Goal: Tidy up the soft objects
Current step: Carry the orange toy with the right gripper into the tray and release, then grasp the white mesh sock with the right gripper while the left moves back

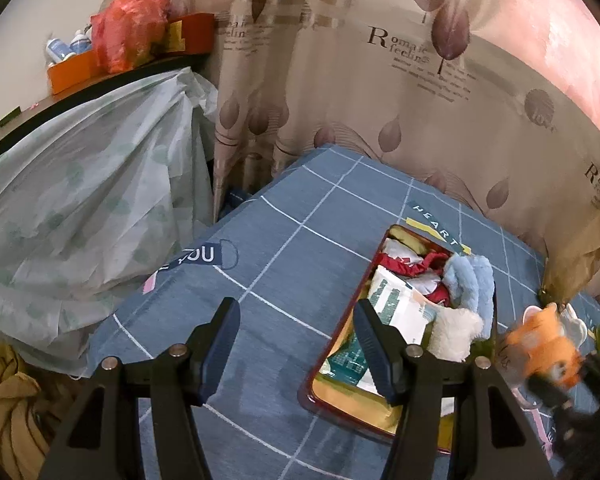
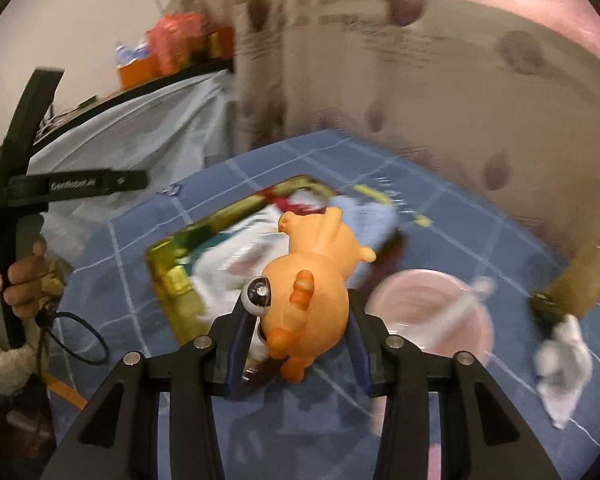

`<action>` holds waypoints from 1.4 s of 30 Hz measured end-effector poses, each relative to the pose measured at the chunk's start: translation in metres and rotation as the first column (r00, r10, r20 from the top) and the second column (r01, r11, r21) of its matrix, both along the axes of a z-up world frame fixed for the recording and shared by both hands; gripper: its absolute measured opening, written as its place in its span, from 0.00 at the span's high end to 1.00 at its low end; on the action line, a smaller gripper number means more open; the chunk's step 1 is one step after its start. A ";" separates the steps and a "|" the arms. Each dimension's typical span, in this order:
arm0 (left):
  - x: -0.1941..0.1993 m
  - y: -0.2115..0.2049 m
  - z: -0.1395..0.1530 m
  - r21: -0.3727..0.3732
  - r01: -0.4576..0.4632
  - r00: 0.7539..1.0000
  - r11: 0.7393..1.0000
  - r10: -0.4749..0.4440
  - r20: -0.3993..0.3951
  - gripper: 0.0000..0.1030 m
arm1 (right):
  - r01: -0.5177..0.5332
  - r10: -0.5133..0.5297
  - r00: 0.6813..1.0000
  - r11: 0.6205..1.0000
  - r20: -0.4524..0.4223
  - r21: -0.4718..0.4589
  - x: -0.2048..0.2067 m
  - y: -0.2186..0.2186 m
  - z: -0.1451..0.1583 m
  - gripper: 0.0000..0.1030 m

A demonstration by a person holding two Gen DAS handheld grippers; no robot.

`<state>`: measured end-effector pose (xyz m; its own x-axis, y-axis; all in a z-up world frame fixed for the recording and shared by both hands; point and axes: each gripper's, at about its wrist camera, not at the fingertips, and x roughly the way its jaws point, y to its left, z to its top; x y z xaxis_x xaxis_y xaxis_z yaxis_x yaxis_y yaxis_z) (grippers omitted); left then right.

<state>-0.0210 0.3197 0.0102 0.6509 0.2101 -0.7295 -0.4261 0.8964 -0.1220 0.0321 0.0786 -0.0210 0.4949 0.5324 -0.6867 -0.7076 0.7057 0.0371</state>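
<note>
My right gripper is shut on an orange soft toy animal and holds it above the blue checked bed cover, beside the red-rimmed box. The toy also shows blurred at the right of the left wrist view. The box holds several soft things: a light blue plush, a white plush, red cloth and a white-green packet. My left gripper is open and empty, hanging over the bed cover just left of the box.
A pink round bowl and a white crumpled cloth lie on the bed at the right. A patterned curtain hangs behind. A plastic-covered heap and a shelf with a red bag stand left.
</note>
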 end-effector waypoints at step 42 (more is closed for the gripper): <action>0.008 -0.005 -0.015 -0.019 0.009 0.999 1.000 -0.010 -0.036 0.41 | 0.050 -0.053 0.996 0.998 0.069 0.044 0.003 -0.004 0.016 0.28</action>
